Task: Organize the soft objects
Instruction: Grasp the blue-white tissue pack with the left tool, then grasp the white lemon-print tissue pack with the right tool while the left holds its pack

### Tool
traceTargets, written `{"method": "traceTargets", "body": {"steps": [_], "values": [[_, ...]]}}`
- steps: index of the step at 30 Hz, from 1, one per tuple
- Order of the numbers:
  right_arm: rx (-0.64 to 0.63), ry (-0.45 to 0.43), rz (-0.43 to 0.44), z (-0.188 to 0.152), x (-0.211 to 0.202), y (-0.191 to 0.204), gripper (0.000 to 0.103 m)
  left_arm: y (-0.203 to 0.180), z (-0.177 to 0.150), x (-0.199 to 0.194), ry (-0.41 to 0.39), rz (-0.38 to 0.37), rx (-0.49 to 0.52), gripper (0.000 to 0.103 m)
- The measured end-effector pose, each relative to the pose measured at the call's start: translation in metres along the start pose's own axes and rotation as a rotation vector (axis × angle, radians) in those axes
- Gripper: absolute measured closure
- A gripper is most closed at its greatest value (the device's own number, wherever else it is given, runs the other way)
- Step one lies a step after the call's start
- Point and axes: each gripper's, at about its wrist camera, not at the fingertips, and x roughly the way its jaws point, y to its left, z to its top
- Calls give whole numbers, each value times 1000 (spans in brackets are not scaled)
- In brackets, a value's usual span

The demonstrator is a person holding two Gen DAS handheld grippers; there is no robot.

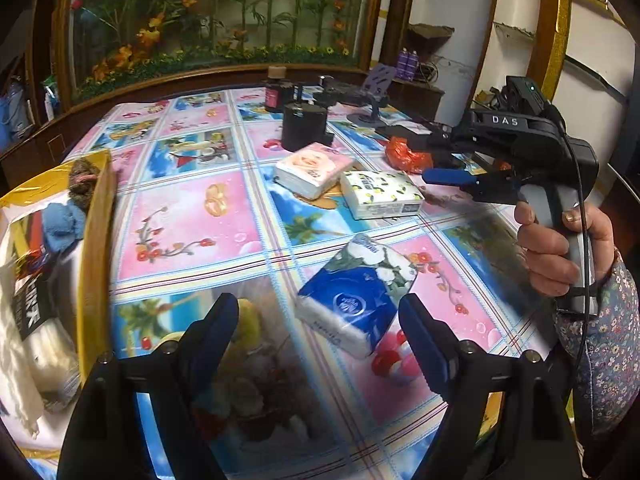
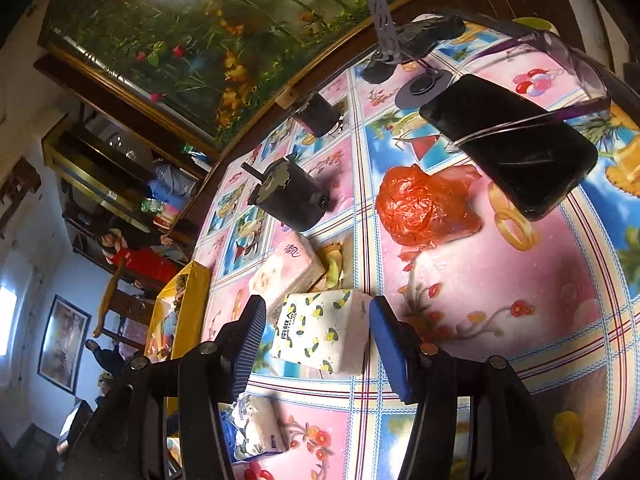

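Holding your left gripper spread wide, you have the blue tissue pack lying just ahead between its fingers, nearer the right one, with nothing clamped. To that gripper's left sits the yellow box, with a blue cloth and a brown fuzzy item inside. Farther ahead and to the right, your right gripper is also spread wide, and the lemon-print tissue pack rests on the tablecloth between its fingers; whether either pad touches it, you cannot tell. Just beyond that pack, touching it, lies the pink tissue pack. Ahead of the right gripper and to its right sits a crumpled orange plastic bag, then a black phone with glasses lying over it. Beyond the pink pack stands a black cylinder.
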Motion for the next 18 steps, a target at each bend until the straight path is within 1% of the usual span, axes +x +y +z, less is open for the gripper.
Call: {"method": "traceTargets", "body": {"steps": [3,7,9,10,12,13,14,15,16,18], "values": [[5,-10,7,1,-2,-1,45,-14,8,12,42,-17,58,21],[0,-13,18,1,-8,-3,45,-28,13,33,111,27,149,20],[-5,-12,20,0,-9,-2,45,-30,15,41,130,45,163,20],[-9,-12,18,0,-9,-2,45,-30,16,45,142,43,163,20],[-20,-13,8,1,-7,0,45,-25,18,49,148,45,134,20],[-33,-14,-6,2,-5,3,45,-22,19,51,152,47,111,24],[-46,-16,-24,3,-3,5,45,-18,20,52,157,47,91,30],[-64,-18,-45,4,0,9,45,-14,20,53,162,48,70,46],[-89,-19,-66,6,4,13,45,-8,20,53,164,57,41,50],[-144,-21,-106,12,14,21,44,2,21,50,151,73,-13,50]]}}
